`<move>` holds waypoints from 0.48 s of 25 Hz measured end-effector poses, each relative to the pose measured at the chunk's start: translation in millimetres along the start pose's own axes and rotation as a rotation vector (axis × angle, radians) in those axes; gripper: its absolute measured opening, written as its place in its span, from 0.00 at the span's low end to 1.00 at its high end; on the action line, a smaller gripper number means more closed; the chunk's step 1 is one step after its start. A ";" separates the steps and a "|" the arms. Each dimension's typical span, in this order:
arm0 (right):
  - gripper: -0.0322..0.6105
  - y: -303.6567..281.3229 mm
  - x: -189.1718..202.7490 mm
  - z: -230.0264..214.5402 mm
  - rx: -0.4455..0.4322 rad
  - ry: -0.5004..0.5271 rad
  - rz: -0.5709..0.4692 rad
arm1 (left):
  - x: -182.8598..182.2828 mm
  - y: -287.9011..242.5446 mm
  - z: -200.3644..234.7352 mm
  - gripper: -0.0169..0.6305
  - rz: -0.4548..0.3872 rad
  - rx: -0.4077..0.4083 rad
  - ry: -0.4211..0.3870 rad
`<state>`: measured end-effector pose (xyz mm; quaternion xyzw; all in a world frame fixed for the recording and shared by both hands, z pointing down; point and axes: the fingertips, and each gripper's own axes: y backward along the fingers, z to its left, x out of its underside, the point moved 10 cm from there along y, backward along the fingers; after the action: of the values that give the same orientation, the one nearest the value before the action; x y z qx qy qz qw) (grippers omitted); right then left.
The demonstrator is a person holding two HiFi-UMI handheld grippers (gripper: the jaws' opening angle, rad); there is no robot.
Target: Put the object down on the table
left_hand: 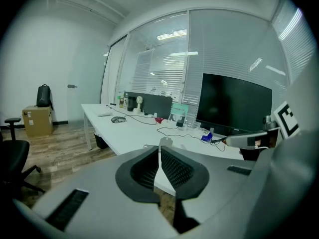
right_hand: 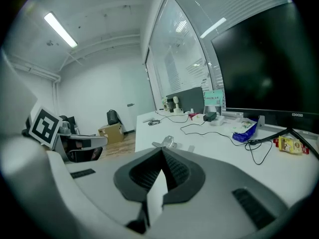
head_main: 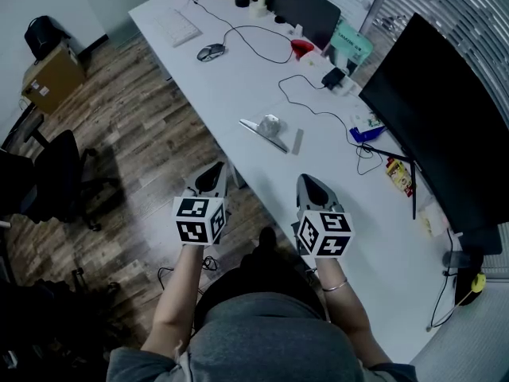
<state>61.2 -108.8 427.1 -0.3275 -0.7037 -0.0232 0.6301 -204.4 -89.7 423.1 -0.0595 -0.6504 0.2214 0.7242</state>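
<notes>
A small silvery metal object [head_main: 269, 126] lies on a flat strip on the white table [head_main: 238, 86], with a short grey bar [head_main: 297, 140] beside it. It shows just beyond the closed jaw tips in the left gripper view [left_hand: 165, 141] and in the right gripper view [right_hand: 167, 142]. My left gripper [head_main: 211, 173] hangs over the floor just off the table's edge, shut, with nothing between its pads [left_hand: 159, 151]. My right gripper [head_main: 309, 185] is over the table's near edge, also shut and empty [right_hand: 162, 152]. Both point toward the object, well short of it.
A large black monitor [head_main: 445, 126] stands at the right. Cables [head_main: 318, 111], a mouse [head_main: 211, 52], a keyboard [head_main: 180, 27], a red item [head_main: 302, 48] and a snack packet [head_main: 398, 173] lie on the table. An office chair [head_main: 64, 177] and a cardboard box [head_main: 52, 78] stand on the wooden floor at the left.
</notes>
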 end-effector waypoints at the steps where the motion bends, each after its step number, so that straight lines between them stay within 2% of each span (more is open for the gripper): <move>1: 0.05 -0.1 -0.2 0.4 0.000 0.000 0.000 | -0.2 0.4 0.3 0.08 -0.001 -0.001 0.000; 12: 0.05 -1.2 -2.7 1.2 0.003 0.000 -0.005 | -2.9 0.9 2.2 0.08 -0.014 0.001 0.014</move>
<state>59.5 -110.4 424.8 -0.3246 -0.7046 -0.0238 0.6306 -206.9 -90.5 420.5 -0.0562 -0.6457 0.2162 0.7302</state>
